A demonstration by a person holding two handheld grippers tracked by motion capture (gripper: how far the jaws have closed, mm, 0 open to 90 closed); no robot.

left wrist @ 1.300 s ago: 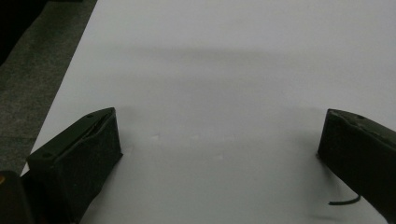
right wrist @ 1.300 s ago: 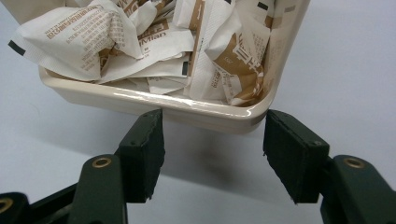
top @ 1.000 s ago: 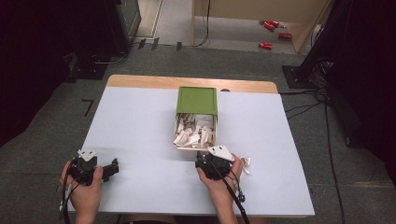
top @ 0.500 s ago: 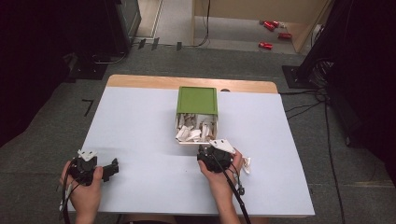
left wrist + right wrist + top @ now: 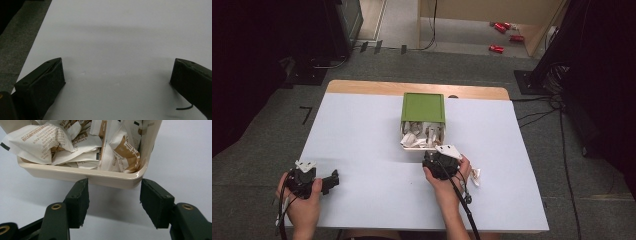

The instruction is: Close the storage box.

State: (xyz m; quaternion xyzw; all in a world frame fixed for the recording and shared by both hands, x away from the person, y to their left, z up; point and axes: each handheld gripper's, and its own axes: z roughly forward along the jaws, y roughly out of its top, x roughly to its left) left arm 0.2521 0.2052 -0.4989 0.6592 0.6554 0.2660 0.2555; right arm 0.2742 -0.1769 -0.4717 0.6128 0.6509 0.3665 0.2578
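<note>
Sachet (image 5: 37,141) tray (image 5: 75,173) ahead of right tool (image 5: 113,202), jaws spread: lift above rim, pinch one packet; left tool (image 5: 117,82) spread, idle.

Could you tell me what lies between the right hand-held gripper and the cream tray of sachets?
Nothing: in the right gripper view, bare table separates the open right hand-held gripper from the cream tray rim.

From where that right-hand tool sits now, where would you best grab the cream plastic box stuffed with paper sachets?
Probably the near rim of the cream plastic box, taken from the person's side. That lip faces the open right tool and sticks out as a thin edge, while the crumpled white and brown paper sachets pile above it. The green lid covers the far part, so coming from the back looks harder.
</note>
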